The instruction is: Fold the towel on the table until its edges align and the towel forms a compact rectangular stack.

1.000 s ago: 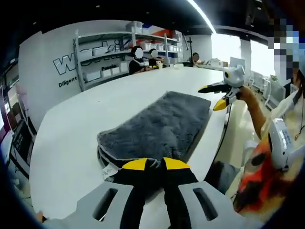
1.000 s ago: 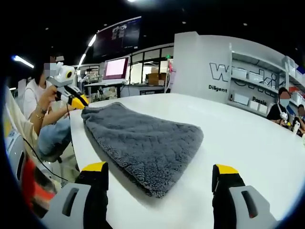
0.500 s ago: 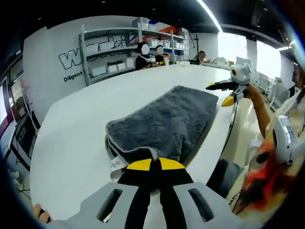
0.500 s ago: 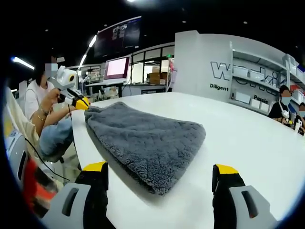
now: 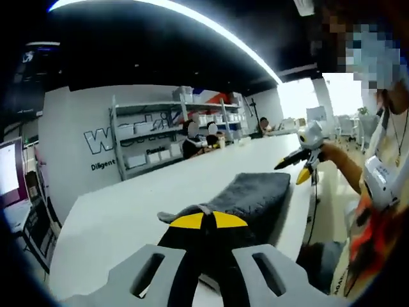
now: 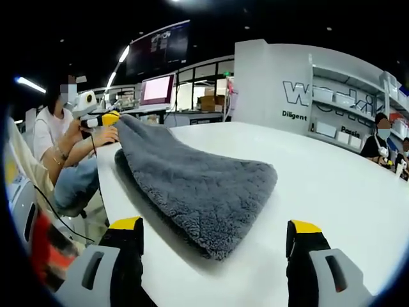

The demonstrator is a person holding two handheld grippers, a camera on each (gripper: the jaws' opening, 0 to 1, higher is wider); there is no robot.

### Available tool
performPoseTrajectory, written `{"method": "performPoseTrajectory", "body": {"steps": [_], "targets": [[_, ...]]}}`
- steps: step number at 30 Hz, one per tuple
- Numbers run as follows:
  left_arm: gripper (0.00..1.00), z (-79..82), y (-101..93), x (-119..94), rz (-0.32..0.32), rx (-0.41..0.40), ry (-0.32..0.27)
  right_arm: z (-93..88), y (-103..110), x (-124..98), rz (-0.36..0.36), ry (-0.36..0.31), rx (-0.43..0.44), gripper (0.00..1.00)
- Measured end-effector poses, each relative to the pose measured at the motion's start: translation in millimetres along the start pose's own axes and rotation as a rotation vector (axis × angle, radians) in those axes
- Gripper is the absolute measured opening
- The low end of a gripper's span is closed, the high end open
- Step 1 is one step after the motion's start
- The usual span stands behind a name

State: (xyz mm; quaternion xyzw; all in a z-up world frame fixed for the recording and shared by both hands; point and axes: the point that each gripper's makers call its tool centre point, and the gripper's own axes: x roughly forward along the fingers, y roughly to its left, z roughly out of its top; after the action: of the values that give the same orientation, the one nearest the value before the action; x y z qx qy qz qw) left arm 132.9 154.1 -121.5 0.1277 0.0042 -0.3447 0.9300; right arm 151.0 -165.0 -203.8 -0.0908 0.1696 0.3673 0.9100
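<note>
Here the left gripper (image 5: pixel 203 220) has its two yellow-tipped black fingers (image 5: pixel 186 221) pressed together on a corner of the dark grey fluffy towel (image 5: pixel 255 195), and a small peak of grey cloth stands up just above the tips. In the right gripper view the same gripper (image 6: pixel 110 118) is seen at the far left, held in a person's hand (image 6: pixel 101 135), with the towel's corner raised off the white desk (image 6: pixel 332 185) there. From this lifted corner the towel (image 6: pixel 198 185) slopes down toward the near side and lies on the desk with a rounded, thick end, where two layers seem to lie one on the other. The towel is close to the left edge of the desk in this view.

The right gripper (image 6: pixel 214 240) holds its yellow-tipped fingers (image 6: pixel 127 225) wide apart, with nothing between them. They hover just before the near end of the towel and do not touch it. In the left gripper view this right gripper (image 5: pixel 301 167) is at the right, beyond the far end of the towel, in the person's other hand (image 5: pixel 333 152), with fingers spread.

Farther out, behind the desk, there is a white wall with big outlined letters (image 5: pixel 118 134) and metal shelves with white boxes (image 5: pixel 163 137). People sit at the far end of the desk (image 5: pixel 192 179). A lit monitor screen (image 6: pixel 155 91) stands in the far left background of the right gripper view.
</note>
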Motion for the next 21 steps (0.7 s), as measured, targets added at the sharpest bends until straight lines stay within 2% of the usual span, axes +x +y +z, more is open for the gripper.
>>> {"method": "performPoseTrajectory", "body": {"steps": [2, 4, 9, 13, 18, 20, 21], "targets": [[0.03, -9.7, -2.3, 0.8, 0.000, -0.015, 0.009, 0.4, 1.0, -0.2, 0.002, 0.001, 0.000, 0.94], [0.03, -22.5, -2.5, -0.2, 0.001, -0.078, 0.031, 0.9, 2.0, -0.4, 0.004, 0.000, 0.001, 0.94], [0.03, -38.9, -3.4, -6.1, -0.016, -0.161, 0.019, -0.4, 2.1, -0.3, 0.000, 0.007, -0.005, 0.94], [0.03, -51.8, -2.4, -9.3, -0.023, -0.188, 0.033, -4.1, 4.1, 2.3, 0.007, 0.026, -0.015, 0.94], [0.03, -72.9, -3.1, -11.3, -0.004, -0.240, 0.091, -5.1, 6.7, 2.9, 0.021, 0.036, -0.032, 0.94], [0.03, -78.6, -2.8, -10.4, 0.003, -0.238, 0.114, -5.3, 8.0, 2.8, 0.031, 0.039, -0.037, 0.94], [0.03, -84.1, -1.2, -9.7, 0.017, -0.229, 0.146, -4.8, 8.1, 2.9, 0.034, 0.037, -0.034, 0.94]]}}
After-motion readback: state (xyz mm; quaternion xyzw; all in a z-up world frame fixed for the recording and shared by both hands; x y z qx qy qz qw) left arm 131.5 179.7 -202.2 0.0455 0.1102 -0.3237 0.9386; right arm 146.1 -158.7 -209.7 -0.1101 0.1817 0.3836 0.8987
